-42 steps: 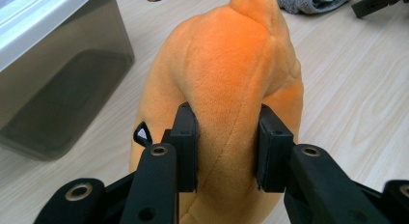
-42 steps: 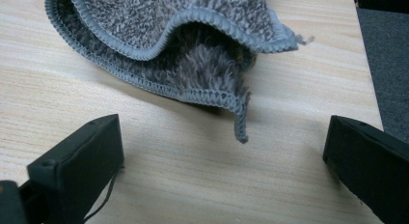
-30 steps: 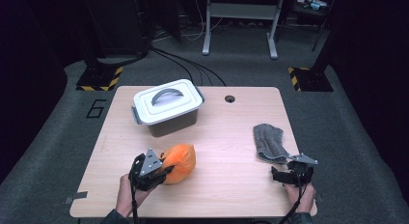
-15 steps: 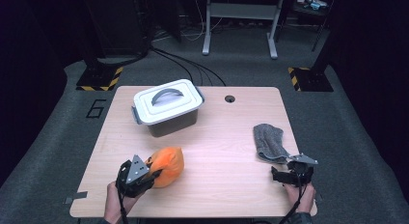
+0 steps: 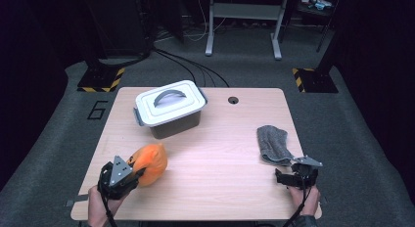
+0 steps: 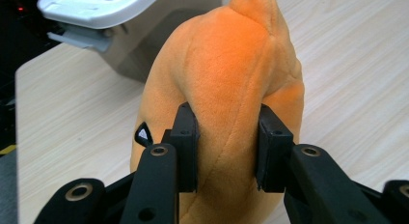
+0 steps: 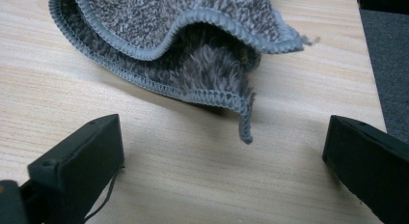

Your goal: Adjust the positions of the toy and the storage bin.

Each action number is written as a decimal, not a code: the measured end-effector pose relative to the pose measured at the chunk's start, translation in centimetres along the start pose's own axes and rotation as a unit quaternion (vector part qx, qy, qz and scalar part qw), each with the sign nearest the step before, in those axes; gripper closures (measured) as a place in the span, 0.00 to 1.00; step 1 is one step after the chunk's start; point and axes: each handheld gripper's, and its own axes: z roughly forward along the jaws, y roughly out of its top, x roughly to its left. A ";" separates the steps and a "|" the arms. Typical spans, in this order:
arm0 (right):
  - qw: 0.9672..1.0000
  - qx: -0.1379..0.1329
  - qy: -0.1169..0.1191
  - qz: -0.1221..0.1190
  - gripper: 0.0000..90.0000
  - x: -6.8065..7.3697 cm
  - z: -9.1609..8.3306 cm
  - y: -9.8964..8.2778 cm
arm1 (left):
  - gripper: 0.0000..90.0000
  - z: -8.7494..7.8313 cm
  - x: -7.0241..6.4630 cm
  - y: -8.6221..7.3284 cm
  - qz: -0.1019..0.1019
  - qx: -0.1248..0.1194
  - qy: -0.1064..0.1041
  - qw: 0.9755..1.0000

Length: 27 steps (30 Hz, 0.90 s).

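Left gripper (image 5: pixel 128 169) fingers squeeze the orange plush toy (image 5: pixel 149 163); right gripper (image 5: pixel 289 172) fingers gape wide before the grey cloth (image 5: pixel 272 143)

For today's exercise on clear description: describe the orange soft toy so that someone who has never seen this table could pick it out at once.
Start at the wooden table and find the lidded grey box near its far edge. Nearer the person, at the front left, the orange soft toy sits clamped between the jaws of the left gripper. It is the one bright, plump thing there; the grey cloth at the right is flat and dull.
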 end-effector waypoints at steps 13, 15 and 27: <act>1.000 0.000 0.000 0.000 0.00 0.0 0.0 0.0 | 0.74 -0.5 3.1 -1.2 -0.016 0.028 0.058 0.998; 1.000 0.000 0.000 0.000 0.00 0.0 0.0 0.0 | 0.74 -0.5 3.5 -1.3 -0.016 0.033 0.072 0.997; 1.000 -0.001 0.000 0.002 0.00 0.0 0.0 0.0 | 0.74 1.2 6.6 -1.5 -0.014 0.069 0.137 0.988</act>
